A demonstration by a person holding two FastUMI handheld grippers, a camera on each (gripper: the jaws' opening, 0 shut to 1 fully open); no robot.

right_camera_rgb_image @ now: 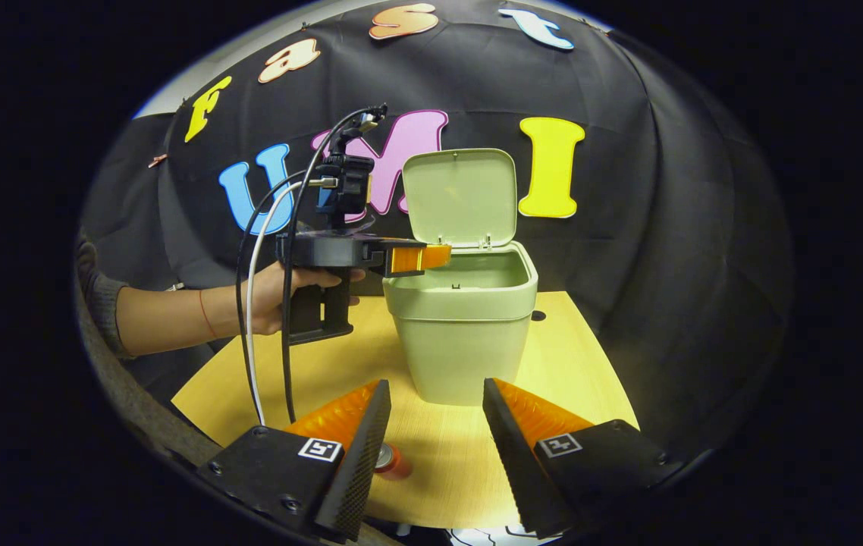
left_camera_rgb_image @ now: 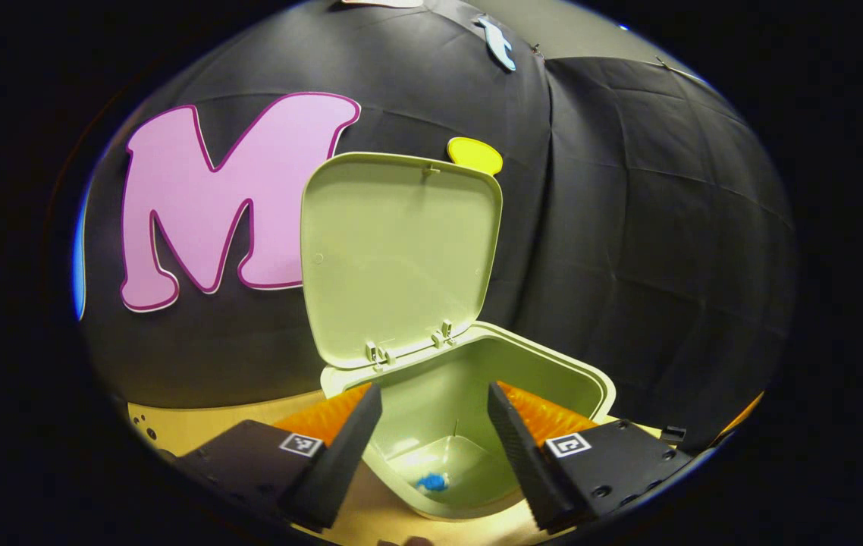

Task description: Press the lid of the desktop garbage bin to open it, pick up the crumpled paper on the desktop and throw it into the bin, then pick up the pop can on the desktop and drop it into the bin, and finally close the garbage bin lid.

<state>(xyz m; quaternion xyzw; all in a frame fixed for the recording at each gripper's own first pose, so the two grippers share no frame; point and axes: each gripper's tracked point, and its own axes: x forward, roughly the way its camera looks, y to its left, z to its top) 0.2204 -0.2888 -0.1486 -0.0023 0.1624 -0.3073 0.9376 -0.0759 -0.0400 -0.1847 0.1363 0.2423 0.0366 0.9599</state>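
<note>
With lid (right_camera_rgb_image: 459,196) raised and paper (left_camera_rgb_image: 432,481) inside bin (right_camera_rgb_image: 462,341): left gripper (left_camera_rgb_image: 431,447) and right gripper (right_camera_rgb_image: 435,444) agape, empty; can (right_camera_rgb_image: 390,459) on tabletop (right_camera_rgb_image: 568,364), closing pending.

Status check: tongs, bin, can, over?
Left tongs open over open bin. Blue paper inside. Right tongs open, near can. Path clear.

Both tools, left (left_camera_rgb_image: 431,440) and right (right_camera_rgb_image: 435,432), gape empty.
</note>
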